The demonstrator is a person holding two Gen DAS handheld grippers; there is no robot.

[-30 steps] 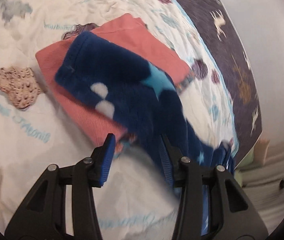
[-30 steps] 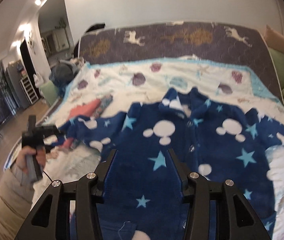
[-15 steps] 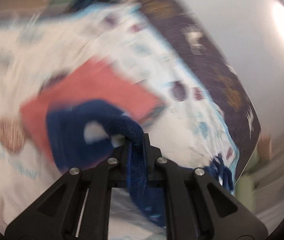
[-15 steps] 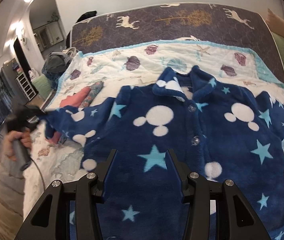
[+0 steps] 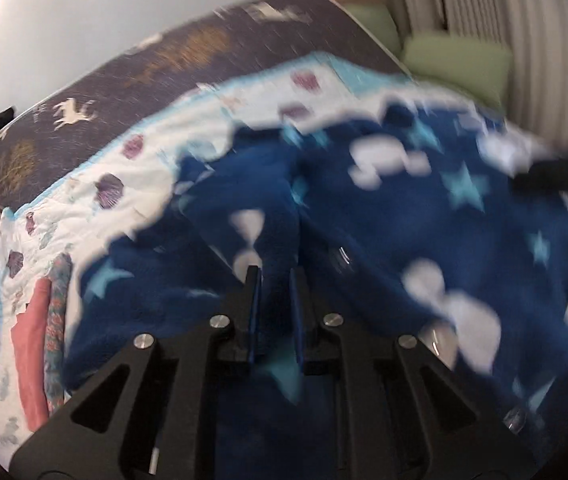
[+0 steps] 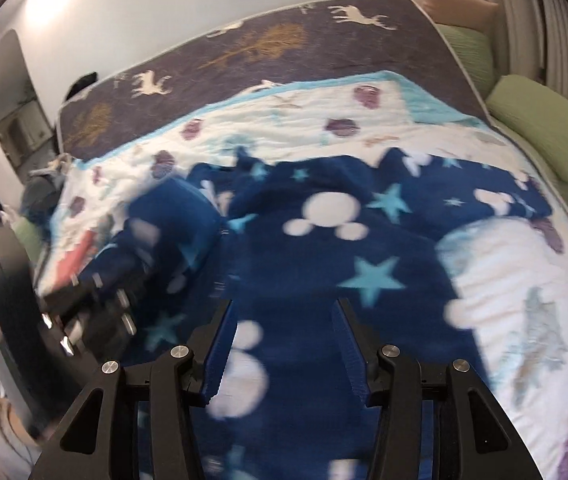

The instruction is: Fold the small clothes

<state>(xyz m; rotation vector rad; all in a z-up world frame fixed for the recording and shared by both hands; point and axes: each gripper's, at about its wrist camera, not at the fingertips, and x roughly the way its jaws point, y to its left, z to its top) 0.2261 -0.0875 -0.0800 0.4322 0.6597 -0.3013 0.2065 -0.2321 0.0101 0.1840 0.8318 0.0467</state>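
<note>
A dark blue fleece jacket (image 6: 323, 260) with white mouse heads and light blue stars lies spread on the quilt; in the left wrist view the jacket (image 5: 403, 220) is blurred. My left gripper (image 5: 275, 276) has its jaws nearly together with a fold of the jacket's sleeve pinched between them, and they are opening slightly. Seen from the right wrist, the left gripper (image 6: 96, 300) carries the sleeve (image 6: 164, 220) over the jacket's left side. My right gripper (image 6: 284, 308) hovers low over the jacket's lower front, its jaws apart and opening, with fleece lying under the gap.
A folded pink garment (image 5: 34, 344) and a patterned one (image 5: 56, 320) lie at the quilt's left edge. The white quilt (image 6: 523, 300) covers a dark mattress cover (image 6: 284, 48) with deer. Green cushions (image 6: 543, 128) line the right side by a ribbed wall.
My left gripper shut on the sleeve end by the pink stack, rolled over and swept it fast to the right onto the jacket. My right gripper slid forward over the jacket.
</note>
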